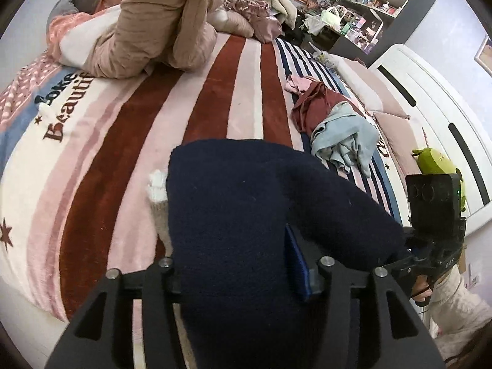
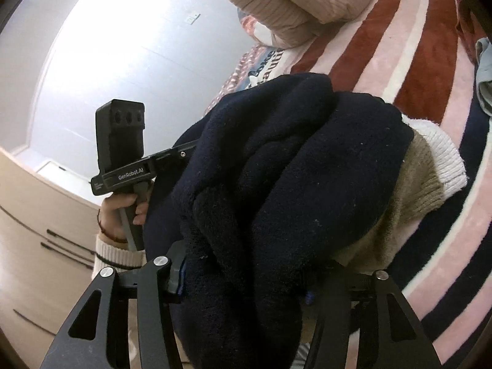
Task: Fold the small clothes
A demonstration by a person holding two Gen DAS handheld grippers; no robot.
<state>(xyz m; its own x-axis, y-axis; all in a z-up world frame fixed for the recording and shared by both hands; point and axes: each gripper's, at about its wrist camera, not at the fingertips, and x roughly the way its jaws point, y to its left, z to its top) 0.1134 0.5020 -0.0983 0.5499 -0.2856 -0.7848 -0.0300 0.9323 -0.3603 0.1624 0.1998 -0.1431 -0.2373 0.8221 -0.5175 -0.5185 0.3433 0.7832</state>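
Note:
A thick navy knit garment (image 1: 246,203) with a beige part (image 2: 409,190) and a white ribbed edge (image 2: 442,160) hangs bunched just above the striped bed blanket (image 1: 123,153). In the left wrist view it fills the gap of my left gripper (image 1: 240,261). It lies against the blue pad (image 1: 295,261) and hides the tips. The same navy garment (image 2: 276,169) sits packed between the fingers of my right gripper (image 2: 243,283), tips covered too. Each view shows the other gripper's black housing (image 1: 433,196) (image 2: 121,141) close beside the bundle, a hand (image 2: 120,215) on its handle.
A heap of maroon and light blue clothes (image 1: 332,123) lies on the bed near the white headboard (image 1: 430,98), by a green plush toy (image 1: 433,160). A tan quilt (image 1: 160,21) is bunched at the far side. Crowded shelves (image 1: 375,3) and a pale drawer unit (image 2: 40,246) stand beyond the bed.

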